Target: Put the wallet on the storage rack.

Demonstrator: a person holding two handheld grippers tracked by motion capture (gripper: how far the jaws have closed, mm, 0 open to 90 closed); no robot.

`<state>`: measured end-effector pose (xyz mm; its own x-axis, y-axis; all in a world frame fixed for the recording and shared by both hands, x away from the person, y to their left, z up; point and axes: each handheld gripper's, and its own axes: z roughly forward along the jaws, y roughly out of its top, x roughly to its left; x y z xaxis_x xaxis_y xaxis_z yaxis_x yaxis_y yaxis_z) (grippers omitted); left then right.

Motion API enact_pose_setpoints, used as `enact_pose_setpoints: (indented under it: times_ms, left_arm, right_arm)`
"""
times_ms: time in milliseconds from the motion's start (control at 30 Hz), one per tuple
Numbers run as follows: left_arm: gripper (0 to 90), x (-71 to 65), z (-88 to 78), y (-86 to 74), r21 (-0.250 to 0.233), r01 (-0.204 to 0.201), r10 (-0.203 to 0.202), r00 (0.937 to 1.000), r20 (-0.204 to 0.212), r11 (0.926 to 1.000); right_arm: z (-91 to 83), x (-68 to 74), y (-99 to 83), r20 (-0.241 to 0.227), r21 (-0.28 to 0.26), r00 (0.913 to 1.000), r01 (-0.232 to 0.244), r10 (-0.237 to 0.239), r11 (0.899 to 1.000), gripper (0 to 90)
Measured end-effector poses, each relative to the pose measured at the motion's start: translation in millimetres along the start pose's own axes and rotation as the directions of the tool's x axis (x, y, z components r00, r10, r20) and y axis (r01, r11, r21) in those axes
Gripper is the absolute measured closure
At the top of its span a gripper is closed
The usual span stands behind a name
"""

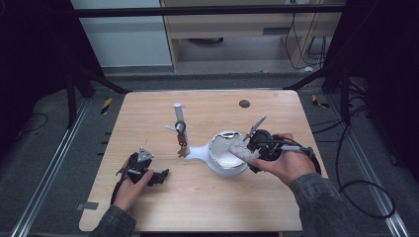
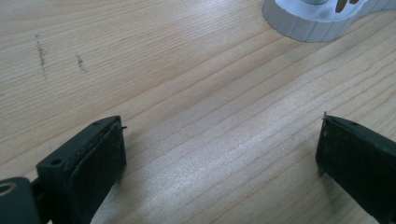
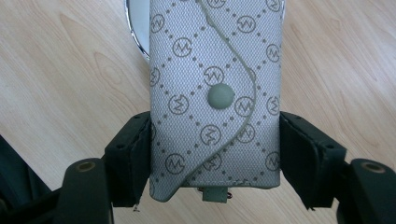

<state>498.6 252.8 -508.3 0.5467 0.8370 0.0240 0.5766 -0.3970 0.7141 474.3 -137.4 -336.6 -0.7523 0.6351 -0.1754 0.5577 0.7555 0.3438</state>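
Operator's gear: grey sleeves, black tools.
Left hand-held gripper (image 1: 159, 176) black, grey three-cornered plate on top; right hand-held gripper (image 1: 251, 148) black, dark cable trailing; jaw blocks matte, with small screw holes.

The surface (image 1: 207, 197) is evenly lit from above while the surroundings lie dark; shadows are soft, and close-up edges look slightly blurred.

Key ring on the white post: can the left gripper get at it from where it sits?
Probably yes. The left gripper rests open on the table, holding nothing, and bare wood lies between it and the key ring on the white post. The right gripper, shut on the patterned pouch, stays aside.
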Motion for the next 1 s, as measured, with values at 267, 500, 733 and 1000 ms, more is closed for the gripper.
enact_pose_setpoints:
  times_ms: [267, 500, 733, 1000]
  left_arm:
    - [0.9, 0.0, 0.0, 0.0, 0.000, 0.000, 0.000, 1.0000, 0.000, 1.0000]
    - [0.9, 0.0, 0.0, 0.0, 0.000, -0.001, 0.001, 1.0000, 0.000, 1.0000]
    - [0.8, 0.0, 0.0, 0.0, 0.001, -0.001, 0.001, 1.0000, 0.001, 1.0000]
    - [0.8, 0.0, 0.1, 0.0, 0.001, -0.001, 0.001, 1.0000, 0.001, 1.0000]
  right_arm:
    - [11.9, 6.4, 11.9, -0.010, 0.028, 0.9997, 0.025, -0.024, 0.999, 31.1]
    - [19.2, 10.2, 18.5, -0.028, 0.044, 0.9988, 0.042, -0.041, 0.998, 31.1]
    - [23.0, 11.8, 21.6, -0.032, 0.056, 0.9985, 0.046, -0.044, 0.997, 31.1]
    - [28.6, 11.1, 25.2, -0.036, 0.068, 0.9980, 0.054, -0.052, 0.996, 31.1]
